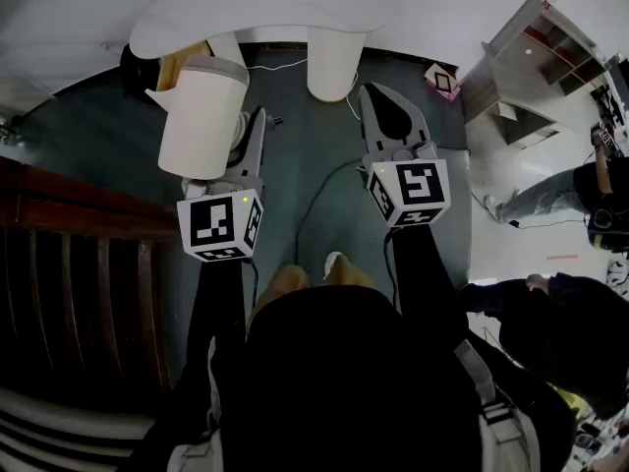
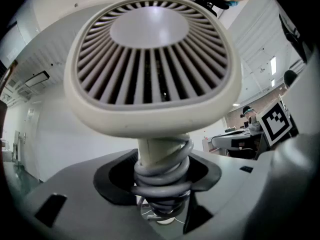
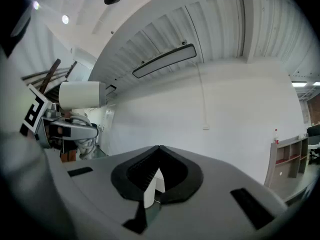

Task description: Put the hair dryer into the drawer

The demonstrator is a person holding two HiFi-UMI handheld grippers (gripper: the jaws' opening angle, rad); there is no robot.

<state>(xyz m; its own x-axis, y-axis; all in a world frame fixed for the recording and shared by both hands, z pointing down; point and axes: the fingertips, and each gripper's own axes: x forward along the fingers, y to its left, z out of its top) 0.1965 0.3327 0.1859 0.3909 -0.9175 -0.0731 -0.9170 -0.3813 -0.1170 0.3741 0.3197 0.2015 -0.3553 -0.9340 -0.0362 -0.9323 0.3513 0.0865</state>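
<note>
The hair dryer (image 1: 201, 116) is off the floor (image 1: 324, 175), held by the left gripper (image 1: 251, 131) at about 11 o'clock in the head view. Its cream barrel stands out to the left of the gripper, in front of the white bench (image 1: 295, 8). In the left gripper view the dryer's slotted rear grille (image 2: 150, 69) fills the upper half. Below it the handle drops between the fingers (image 2: 75, 199), with its grey cord (image 2: 162, 176) wound round it in several turns. The fingers are clenched on that cord-wrapped handle from both sides.

The right gripper (image 1: 391, 116) is at 1 o'clock, just beside one thick round leg (image 1: 334, 62) of the bench and apart from the dryer. Its fingers (image 3: 210, 184) are pressed together at the tips with nothing between them. Only a sliver of the white leg shows through the gap behind the tips.

The one piece of storage in sight is an open shelf unit (image 1: 536, 62) at 2 o'clock, against the wall. Its compartments have reddish backs, and what lies in them is too small to tell. A dark slatted wooden frame (image 1: 79, 293) fills the 9 o'clock side. A thin cable (image 1: 314, 195) trails across the grey floor between the two grippers. People stand at 3 o'clock (image 1: 580, 190).
</note>
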